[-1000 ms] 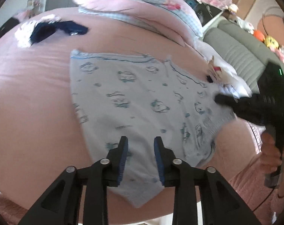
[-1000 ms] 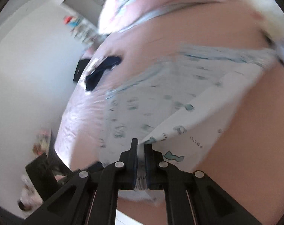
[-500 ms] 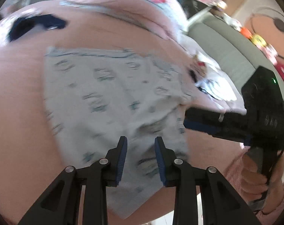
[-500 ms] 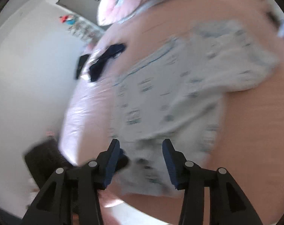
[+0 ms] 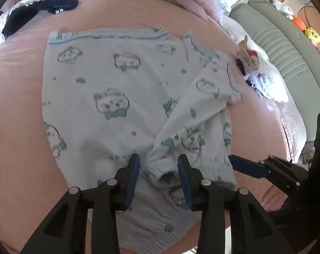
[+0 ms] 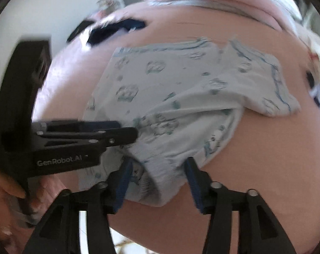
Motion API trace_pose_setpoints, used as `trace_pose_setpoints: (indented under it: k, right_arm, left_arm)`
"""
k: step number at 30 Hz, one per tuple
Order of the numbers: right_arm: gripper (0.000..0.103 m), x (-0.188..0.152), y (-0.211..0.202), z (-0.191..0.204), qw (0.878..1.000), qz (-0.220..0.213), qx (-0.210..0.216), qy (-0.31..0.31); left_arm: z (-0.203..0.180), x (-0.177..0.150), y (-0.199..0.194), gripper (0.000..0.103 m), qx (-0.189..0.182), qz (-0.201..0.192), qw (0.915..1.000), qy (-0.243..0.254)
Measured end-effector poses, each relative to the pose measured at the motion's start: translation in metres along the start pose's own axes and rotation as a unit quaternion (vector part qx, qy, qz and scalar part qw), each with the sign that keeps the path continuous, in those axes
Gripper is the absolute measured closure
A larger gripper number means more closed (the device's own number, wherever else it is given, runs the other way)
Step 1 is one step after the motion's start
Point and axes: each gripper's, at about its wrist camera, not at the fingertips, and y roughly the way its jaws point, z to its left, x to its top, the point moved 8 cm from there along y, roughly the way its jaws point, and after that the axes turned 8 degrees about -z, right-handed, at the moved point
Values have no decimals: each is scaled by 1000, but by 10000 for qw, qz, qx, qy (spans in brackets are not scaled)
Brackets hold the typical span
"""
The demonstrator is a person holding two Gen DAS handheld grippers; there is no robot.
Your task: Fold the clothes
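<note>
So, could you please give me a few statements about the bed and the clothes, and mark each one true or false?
1. The light blue top lies on a pink bed sheet. True.
2. One sleeve is folded across the top's body. True.
3. The dark blue garment lies on the light blue top. False: it lies apart, on the sheet beyond the top.
4. The right gripper clamps the cloth tightly. False: its fingers stand apart, opening, with the hem between them.
5. The left gripper has the sleeve's cuff between its fingers. True, though the fingers do not press on it.
</note>
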Motion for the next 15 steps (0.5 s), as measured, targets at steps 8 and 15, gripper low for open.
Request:
trace_pose_setpoints:
  k: [8,15]
  right_arm:
    - [49,-44,-17,-55,9965,293,-238,745]
    - [48,-35,-32,-54,9960,53,-34,892]
  left_arm:
    - [-18,-3,5,69,-856,-74,9958,-307]
    - [-22,-2,11,70,-1465,-110,9848,-928]
